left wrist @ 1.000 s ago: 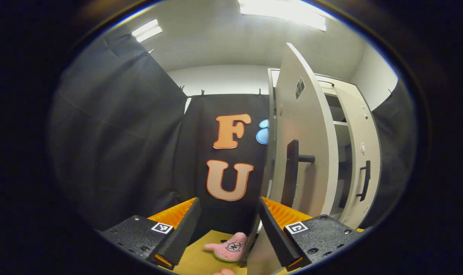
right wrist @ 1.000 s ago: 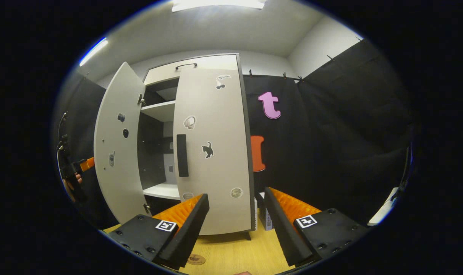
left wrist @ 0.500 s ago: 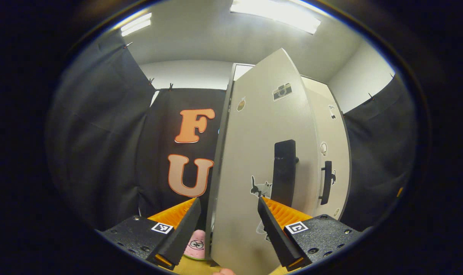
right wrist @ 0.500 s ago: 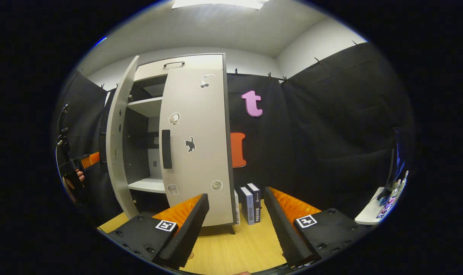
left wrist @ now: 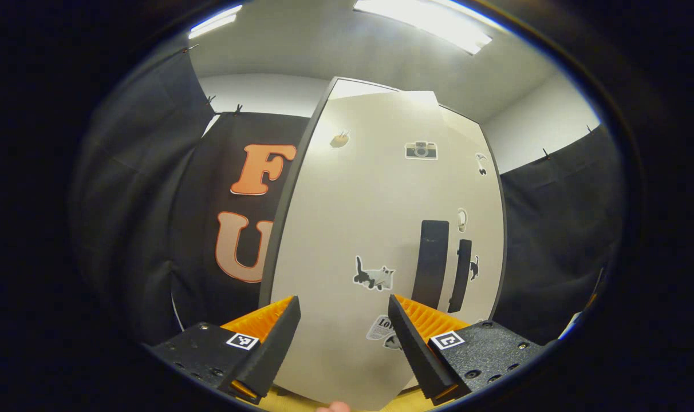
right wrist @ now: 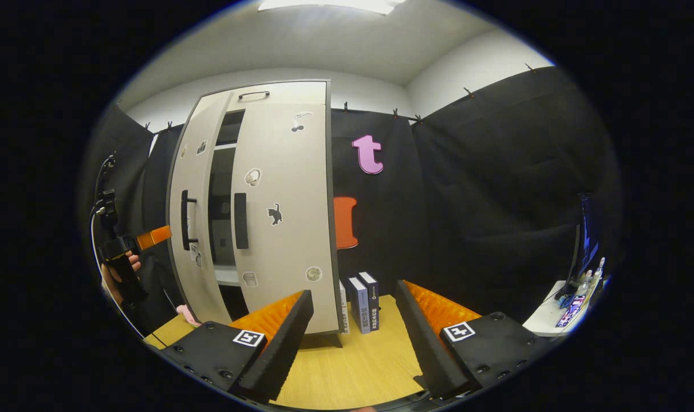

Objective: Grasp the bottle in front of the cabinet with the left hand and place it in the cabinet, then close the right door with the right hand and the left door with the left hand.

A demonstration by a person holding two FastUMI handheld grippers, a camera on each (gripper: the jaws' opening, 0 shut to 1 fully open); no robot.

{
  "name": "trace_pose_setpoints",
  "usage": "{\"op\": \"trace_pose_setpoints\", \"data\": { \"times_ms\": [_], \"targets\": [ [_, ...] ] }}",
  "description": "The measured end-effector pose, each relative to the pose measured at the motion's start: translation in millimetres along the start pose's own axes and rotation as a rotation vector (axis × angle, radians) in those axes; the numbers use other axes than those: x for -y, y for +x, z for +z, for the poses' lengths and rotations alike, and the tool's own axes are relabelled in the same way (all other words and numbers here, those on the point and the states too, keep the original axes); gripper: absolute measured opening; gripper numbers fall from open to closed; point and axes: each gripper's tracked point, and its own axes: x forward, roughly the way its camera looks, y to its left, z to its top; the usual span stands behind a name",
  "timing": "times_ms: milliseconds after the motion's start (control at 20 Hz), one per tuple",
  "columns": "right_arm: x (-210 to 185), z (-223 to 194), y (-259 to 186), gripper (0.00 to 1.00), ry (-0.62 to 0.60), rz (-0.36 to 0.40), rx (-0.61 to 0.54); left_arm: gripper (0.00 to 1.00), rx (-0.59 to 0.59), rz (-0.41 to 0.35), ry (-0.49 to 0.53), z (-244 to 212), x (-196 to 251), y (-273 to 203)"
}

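The white cabinet's left door [left wrist: 370, 217], with a cat sticker and a black handle [left wrist: 430, 263], stands close in front of my left gripper [left wrist: 342, 306], which is open; the door's face lies just beyond its fingers. The right door [left wrist: 484, 229] sits flush beside it. In the right gripper view the right door [right wrist: 290, 189] is closed and the left door [right wrist: 195, 183] is ajar by a narrow dark gap. The left gripper [right wrist: 166, 232], held by a hand, reaches that door's outer face beside its handle. My right gripper [right wrist: 354, 292] is open and holds nothing, back from the cabinet. The doors hide the cabinet's inside.
Upright books [right wrist: 361, 294] stand on the wooden tabletop [right wrist: 353, 366] right of the cabinet. A pink plush toy [right wrist: 184, 312] lies by the cabinet's left foot. A small white side table [right wrist: 553, 315] with clutter is at the far right. Black cloth walls surround the booth.
The left door has swung from wide open to nearly closed with my left gripper following it. My right gripper has drawn back and turned right; the books came into its view.
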Motion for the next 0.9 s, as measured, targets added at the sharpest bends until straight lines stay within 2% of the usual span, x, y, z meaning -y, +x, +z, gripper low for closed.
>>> {"op": "trace_pose_setpoints", "data": {
  "times_ms": [50,100,550,750,800,900],
  "targets": [
    [3,-3,0,0.89,0.006,-0.008,-0.005,0.94,0.002,-0.011,0.009,1,8,6],
    [4,-5,-1,0.97,0.010,-0.015,-0.011,0.94,0.003,-0.019,0.019,2,16,13],
    [22,-15,-4,0.97,0.002,-0.084,-0.031,0.94,-0.009,-0.038,0.049,-5,40,53],
    [22,-15,-4,0.97,0.021,-0.090,-0.034,0.94,-0.014,-0.036,0.059,-8,46,65],
    [21,-13,-4,0.97,0.020,-0.089,-0.030,0.91,-0.014,-0.036,0.058,-8,46,67],
    [20,-12,-5,0.97,0.014,-0.081,-0.024,0.94,-0.014,-0.035,0.061,-10,46,70]
  ]
}}
